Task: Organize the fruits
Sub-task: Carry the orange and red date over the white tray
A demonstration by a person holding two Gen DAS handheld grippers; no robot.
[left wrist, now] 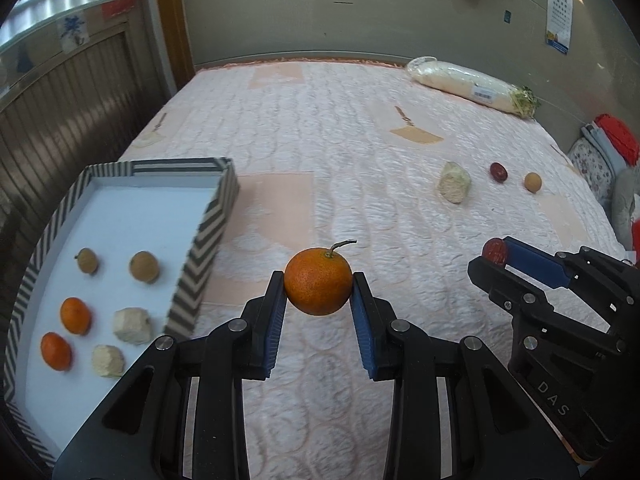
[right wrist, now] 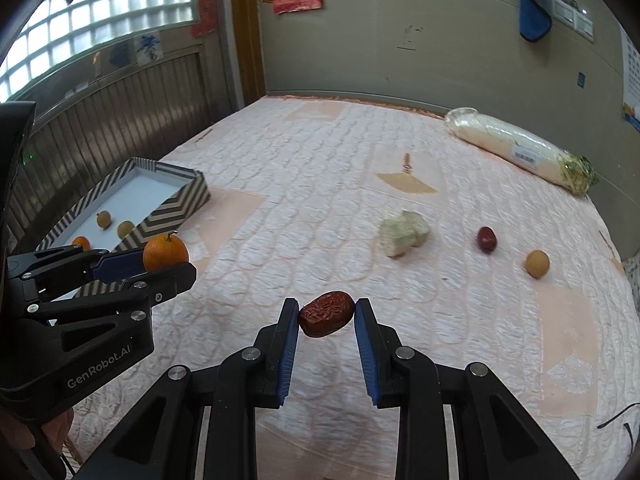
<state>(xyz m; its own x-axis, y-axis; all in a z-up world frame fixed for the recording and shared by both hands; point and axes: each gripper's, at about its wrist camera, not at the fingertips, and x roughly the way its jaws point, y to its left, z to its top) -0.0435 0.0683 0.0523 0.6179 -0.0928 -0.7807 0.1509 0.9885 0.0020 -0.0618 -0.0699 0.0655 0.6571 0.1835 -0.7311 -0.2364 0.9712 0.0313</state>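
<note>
Left claw clamped on orange, lifted over bed, just right of box. Right claw clamped on red date, above bed.

To my left the striped tray raises a wall I must clear. The bed between is bare and open. Far right lie a pale chunk, a red date and a brown fruit, with passable gaps between them.
</note>
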